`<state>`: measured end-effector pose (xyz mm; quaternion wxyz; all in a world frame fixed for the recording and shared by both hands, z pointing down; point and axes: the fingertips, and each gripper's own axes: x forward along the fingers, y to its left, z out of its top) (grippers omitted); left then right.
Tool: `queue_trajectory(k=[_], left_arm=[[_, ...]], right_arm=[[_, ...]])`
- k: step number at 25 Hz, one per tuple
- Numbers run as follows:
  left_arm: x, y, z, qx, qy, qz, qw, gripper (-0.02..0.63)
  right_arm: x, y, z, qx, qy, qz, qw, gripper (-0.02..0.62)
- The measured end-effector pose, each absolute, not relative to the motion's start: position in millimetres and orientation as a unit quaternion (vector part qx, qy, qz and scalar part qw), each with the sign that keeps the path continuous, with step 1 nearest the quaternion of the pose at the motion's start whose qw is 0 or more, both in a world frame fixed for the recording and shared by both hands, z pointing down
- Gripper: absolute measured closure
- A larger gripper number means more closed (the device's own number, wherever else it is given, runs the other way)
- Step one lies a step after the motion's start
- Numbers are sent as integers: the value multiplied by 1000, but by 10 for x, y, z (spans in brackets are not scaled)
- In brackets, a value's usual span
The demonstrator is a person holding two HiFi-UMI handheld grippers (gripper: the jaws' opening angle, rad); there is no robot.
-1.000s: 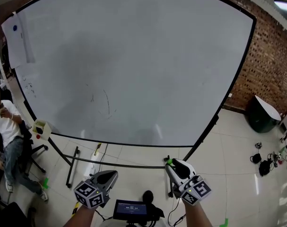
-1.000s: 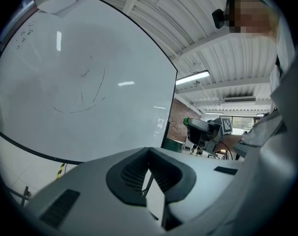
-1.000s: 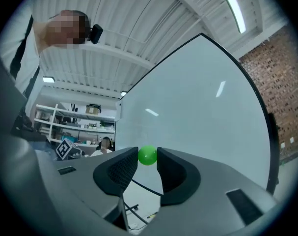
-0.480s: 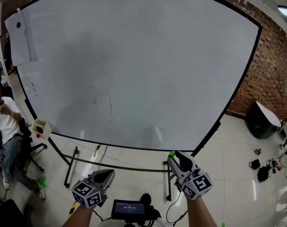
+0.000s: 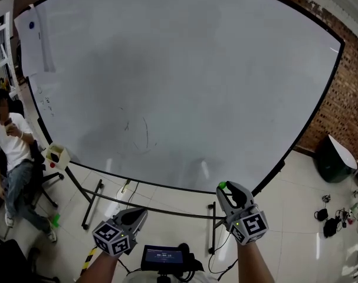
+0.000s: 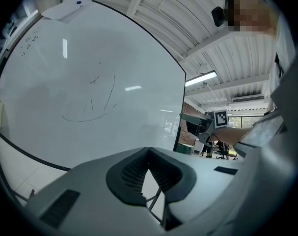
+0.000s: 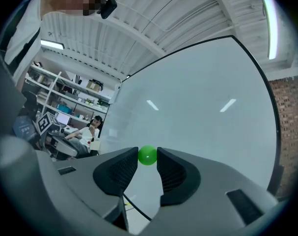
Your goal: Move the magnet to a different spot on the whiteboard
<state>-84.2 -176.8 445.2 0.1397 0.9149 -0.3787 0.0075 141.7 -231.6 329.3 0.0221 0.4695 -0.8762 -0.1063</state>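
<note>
Right gripper view shows the right gripper (image 7: 148,155) clenched on the magnet (image 7: 148,156), a small green ball pinched at the very tips of its jaws; being round, it has no long axis to line up. Directly ahead of those tips stands the whiteboard (image 5: 184,81), and in the head view the held magnet sits just below the board's lower right edge, so the placement likely calls for a reach forward and up. The left gripper (image 6: 149,150) hangs lower and to the left, jaws together on nothing. A sheet of paper (image 5: 37,46) is pinned at the board's upper left by a blue magnet (image 5: 31,25). A pale box (image 5: 55,154) hangs at the lower left corner; its contents cannot be made out.
</note>
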Motion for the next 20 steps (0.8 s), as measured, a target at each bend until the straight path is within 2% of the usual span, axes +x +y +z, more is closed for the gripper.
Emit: queue_trajectory(k=[11,20], left_arm=[[-794,-2121,4405,909,-395,6,135,588],[-732,-2457,4408,905,-404,9,134,588]], right_arm=[[1481,-2835,3205,483,-859,-156,73,440],[1652,-3292,3127,510,-836,-187,81,440]])
